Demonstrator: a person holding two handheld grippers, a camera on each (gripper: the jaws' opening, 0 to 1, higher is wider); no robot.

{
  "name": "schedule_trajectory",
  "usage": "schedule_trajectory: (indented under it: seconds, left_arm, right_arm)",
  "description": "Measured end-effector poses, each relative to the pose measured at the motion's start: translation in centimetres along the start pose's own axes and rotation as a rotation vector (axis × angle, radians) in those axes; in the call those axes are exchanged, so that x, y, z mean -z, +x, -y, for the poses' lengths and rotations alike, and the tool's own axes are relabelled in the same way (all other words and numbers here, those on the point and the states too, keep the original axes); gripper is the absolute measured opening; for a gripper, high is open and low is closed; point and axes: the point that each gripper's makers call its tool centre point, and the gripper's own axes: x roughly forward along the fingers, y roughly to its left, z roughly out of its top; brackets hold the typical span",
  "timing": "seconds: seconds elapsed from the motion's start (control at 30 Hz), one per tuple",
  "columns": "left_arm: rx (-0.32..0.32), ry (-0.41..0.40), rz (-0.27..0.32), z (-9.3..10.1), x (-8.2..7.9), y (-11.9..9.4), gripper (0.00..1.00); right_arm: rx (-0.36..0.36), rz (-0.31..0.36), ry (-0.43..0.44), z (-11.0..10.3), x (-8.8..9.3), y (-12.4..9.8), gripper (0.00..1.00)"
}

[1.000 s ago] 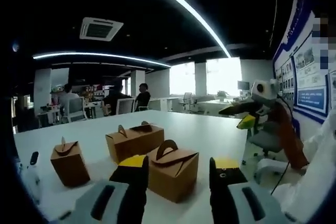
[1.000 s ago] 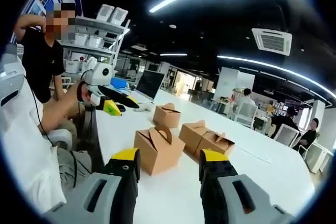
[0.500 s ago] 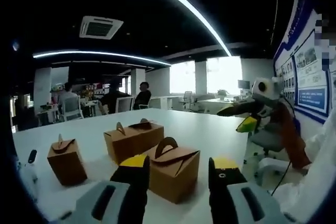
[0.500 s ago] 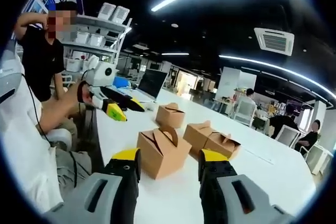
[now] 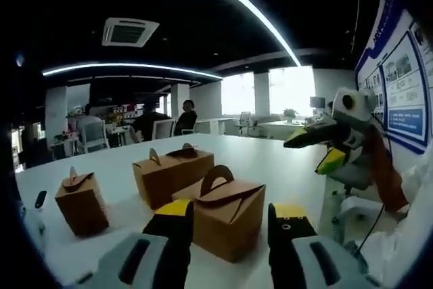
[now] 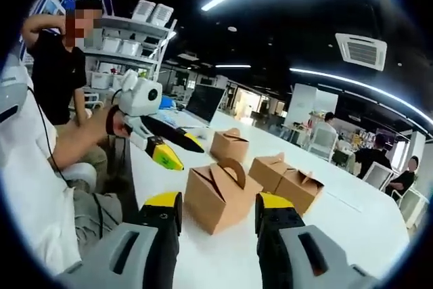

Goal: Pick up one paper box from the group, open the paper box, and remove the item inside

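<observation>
Looking along the left gripper (image 5: 230, 218), whose two yellow-tipped black jaws stood well apart and held nothing, the left gripper view showed a long white table (image 5: 270, 160) bearing brown paper boxes with curved carry handles. At far left a small upright brown box (image 5: 81, 201) stood alone; further along, a longer brown box (image 5: 172, 174) sat behind the nearest brown paper box (image 5: 226, 214), which rested on the table just beyond the open jaws, roughly in line with the gap between them and untouched by either. At the right of this view the right gripper (image 5: 318, 147) reached in above the table edge, its yellow-tipped jaws parted and empty. Seated people (image 5: 159, 123) were visible far off across the room. In the right gripper view, a person in a black shirt (image 6: 57, 72) stood at far left before white shelving, and the left gripper (image 6: 172, 150) came in from the left, jaws apart, near the closest box. The right gripper's (image 6: 216, 211) own jaws were spread wide with nothing between them, the nearest brown paper box (image 6: 220, 194) lying just ahead of them. Beyond it stood one small box (image 6: 230, 145) and, to the right, two boxes close together (image 6: 284, 182).
</observation>
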Motion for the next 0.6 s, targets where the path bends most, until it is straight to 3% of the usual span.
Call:
schedule_trajectory:
  seconds: [0.3, 0.4, 0.5, 0.6]
  left_arm:
    - [-0.038, 0.010, -0.021, -0.5, 1.0, 1.3, 0.46]
    - [-0.028, 0.012, 0.010, -0.2, 0.6, 1.5, 0.45]
    - [-0.039, 0.012, 0.041, -0.2, 0.0, 1.4, 0.38]
    - [-0.046, 0.009, 0.032, -0.2, 0.2, 1.4, 0.34]
  right_arm:
    - [-0.021, -0.015, 0.005, -0.7, 0.6, 0.8, 0.44]
    - [-0.025, -0.015, 0.004, -0.8, 0.6, 0.9, 0.44]
    - [-0.022, -0.013, 0.005, -0.8, 0.5, 0.8, 0.44]
    - [-0.021, -0.012, 0.000, -0.8, 0.4, 0.7, 0.43]
